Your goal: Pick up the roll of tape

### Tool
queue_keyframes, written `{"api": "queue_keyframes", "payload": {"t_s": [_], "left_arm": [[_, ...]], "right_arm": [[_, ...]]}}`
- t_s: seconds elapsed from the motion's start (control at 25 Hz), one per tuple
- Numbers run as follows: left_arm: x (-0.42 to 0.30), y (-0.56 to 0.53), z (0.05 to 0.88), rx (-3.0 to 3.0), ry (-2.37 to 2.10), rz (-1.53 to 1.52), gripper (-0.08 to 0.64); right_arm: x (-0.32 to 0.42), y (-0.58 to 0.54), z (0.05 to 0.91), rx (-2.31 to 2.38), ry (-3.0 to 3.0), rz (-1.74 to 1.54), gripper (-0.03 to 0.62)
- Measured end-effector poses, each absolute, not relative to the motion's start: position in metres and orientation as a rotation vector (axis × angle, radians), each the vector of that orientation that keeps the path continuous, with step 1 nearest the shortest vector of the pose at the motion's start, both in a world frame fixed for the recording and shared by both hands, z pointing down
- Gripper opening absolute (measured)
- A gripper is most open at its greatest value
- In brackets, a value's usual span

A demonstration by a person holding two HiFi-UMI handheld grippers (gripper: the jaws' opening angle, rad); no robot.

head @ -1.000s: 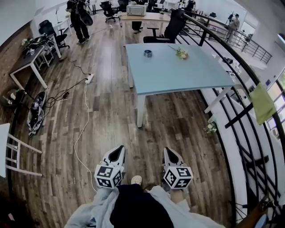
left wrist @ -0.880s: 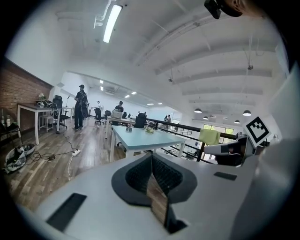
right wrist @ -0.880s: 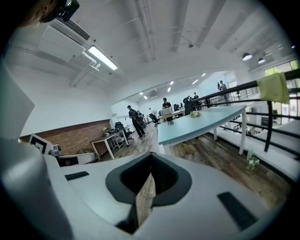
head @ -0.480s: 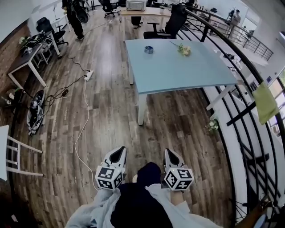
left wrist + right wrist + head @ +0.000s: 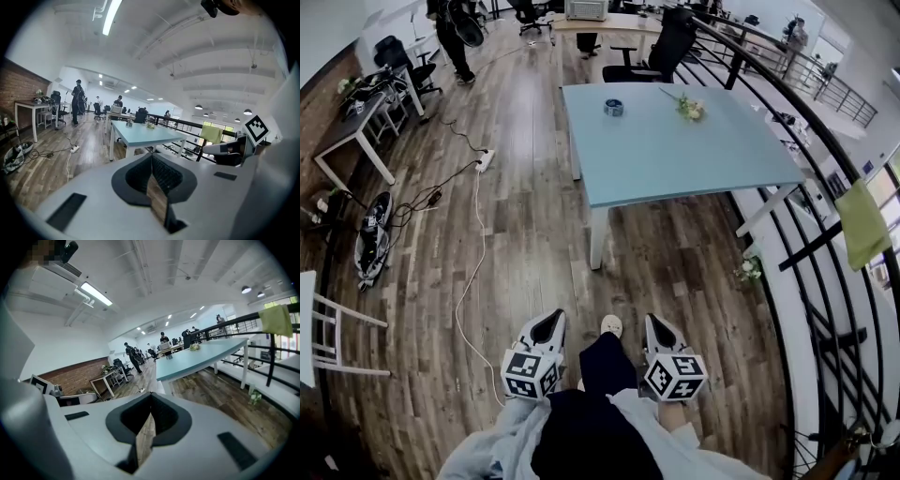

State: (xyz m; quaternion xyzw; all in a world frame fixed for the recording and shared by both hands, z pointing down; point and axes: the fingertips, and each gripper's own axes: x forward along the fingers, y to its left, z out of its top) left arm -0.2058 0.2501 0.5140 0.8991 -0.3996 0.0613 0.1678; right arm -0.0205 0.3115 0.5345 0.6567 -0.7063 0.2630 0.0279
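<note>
White left gripper (image 5: 548,322) and right gripper (image 5: 657,323) point forward side by side, both clenched empty.

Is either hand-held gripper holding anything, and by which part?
Nothing is held. The left hand-held gripper and right hand-held gripper are shut and empty; the roll of tape sits on the table.

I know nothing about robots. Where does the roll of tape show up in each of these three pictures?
Head view: the roll of tape lies top centre, at the table's far end.
Left gripper view: a small dark spot, left of centre.
Right gripper view: a tiny dark spot, just right of centre.
Shared landmark: the light blue table, with flowers to the tape's right in every view.
</note>
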Motion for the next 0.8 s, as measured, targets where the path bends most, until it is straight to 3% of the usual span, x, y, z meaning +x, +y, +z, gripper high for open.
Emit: {"api": "queue_keyframes", "payload": {"t_s": [0.8], "left_arm": [[-0.129, 0.094, 0.492, 2.552, -1.175, 0.166, 0.017]], "right_arm": [[0.061, 0.148, 0.514, 1.975, -2.210, 0.787, 0.008]]}}
